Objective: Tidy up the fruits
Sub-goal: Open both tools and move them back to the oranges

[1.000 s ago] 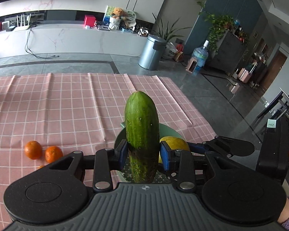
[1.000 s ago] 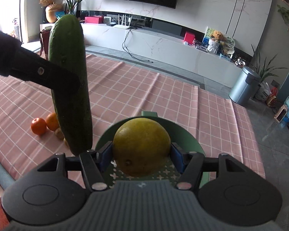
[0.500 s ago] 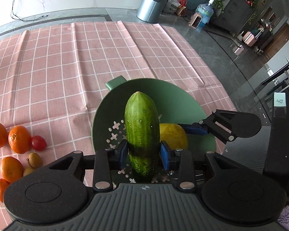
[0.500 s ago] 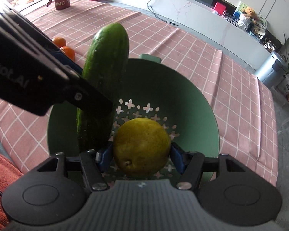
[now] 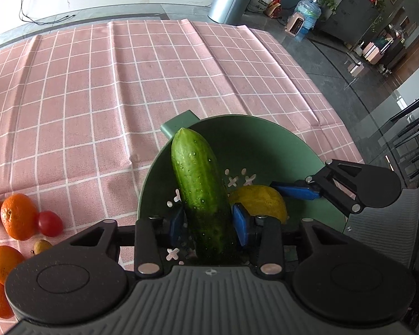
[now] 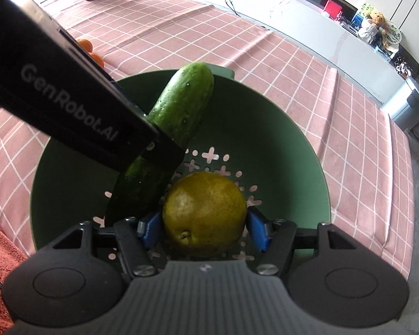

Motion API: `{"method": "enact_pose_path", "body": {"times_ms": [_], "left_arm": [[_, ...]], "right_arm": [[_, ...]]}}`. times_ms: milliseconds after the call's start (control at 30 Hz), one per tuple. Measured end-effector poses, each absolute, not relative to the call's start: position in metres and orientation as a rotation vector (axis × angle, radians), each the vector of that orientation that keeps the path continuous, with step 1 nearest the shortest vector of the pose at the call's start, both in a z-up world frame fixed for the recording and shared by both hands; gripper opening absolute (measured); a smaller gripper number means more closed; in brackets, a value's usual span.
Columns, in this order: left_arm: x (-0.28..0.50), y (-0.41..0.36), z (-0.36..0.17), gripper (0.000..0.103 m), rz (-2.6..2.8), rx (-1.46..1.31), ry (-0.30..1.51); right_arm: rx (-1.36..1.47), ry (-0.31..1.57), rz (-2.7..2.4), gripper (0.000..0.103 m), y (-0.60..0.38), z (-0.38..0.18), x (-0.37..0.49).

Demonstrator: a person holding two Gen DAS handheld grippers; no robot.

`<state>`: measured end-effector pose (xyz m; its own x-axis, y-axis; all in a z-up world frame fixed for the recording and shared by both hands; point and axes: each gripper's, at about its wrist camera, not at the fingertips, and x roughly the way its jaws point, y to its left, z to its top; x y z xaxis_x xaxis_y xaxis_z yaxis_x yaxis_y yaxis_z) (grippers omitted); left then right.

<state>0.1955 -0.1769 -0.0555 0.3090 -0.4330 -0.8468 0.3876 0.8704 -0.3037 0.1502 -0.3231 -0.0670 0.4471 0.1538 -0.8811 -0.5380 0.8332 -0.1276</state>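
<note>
While the left gripper (image 5: 208,222) grasps a cucumber (image 5: 201,192) and the right gripper (image 6: 205,230) a pear (image 6: 205,213) inside the colander (image 6: 279,145), oranges (image 5: 18,216) — plus a tomato (image 5: 50,223) — crowd the tabletop's (image 5: 97,89) left edge.

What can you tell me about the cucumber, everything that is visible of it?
The cucumber is dark green with small pale bumps, thick, with a rounded far tip. It looks whole and fresh. The left gripper is shut on its lower part, its blue pads pressing both sides. It points away from the gripper, leaning over the green colander, above the cross-shaped holes. The yellow pear sits close beside it; whether they touch cannot be told.
</note>
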Motion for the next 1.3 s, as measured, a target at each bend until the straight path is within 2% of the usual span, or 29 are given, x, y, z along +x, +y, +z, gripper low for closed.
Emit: {"method": "enact_pose_path", "body": {"times_ms": [100, 233, 367, 633, 867, 1067, 1167, 1233, 1300], "left_arm": [[0.193, -0.174, -0.053, 0.051, -0.546, -0.052, 1.124], [0.184, -0.164, -0.038, 0.052, -0.568, -0.074, 1.089], [0.168, -0.148, -0.017, 0.053, -0.578, -0.071, 1.035], [0.137, -0.092, 0.024, 0.053, -0.53, -0.004, 0.927], [0.121, -0.033, 0.024, 0.053, -0.44, 0.005, 0.88], [0.122, 0.01, 0.005, 0.053, -0.398, -0.019, 0.924], [0.124, 0.018, -0.008, 0.053, -0.4, 0.02, 0.946], [0.125, 0.019, -0.017, 0.053, -0.4, 0.05, 0.954], [0.122, 0.022, -0.032, 0.054, -0.402, 0.085, 0.958]], "right_arm": [[-0.446, 1.015, 0.424, 0.071, -0.323, -0.063, 0.148], [-0.439, 1.001, 0.407, 0.073, -0.325, -0.051, 0.144], [-0.402, 0.935, 0.353, 0.082, -0.324, -0.031, 0.132], [-0.13, 0.826, 0.307, 0.082, -0.296, 0.006, 0.103], [0.028, 0.753, 0.327, 0.081, -0.242, 0.004, 0.088], [0.055, 0.737, 0.358, 0.075, -0.195, -0.006, 0.081], [0.038, 0.753, 0.357, 0.066, -0.178, -0.014, 0.085], [0.051, 0.767, 0.346, 0.063, -0.173, -0.02, 0.088], [0.068, 0.78, 0.337, 0.056, -0.171, -0.028, 0.093]]}}
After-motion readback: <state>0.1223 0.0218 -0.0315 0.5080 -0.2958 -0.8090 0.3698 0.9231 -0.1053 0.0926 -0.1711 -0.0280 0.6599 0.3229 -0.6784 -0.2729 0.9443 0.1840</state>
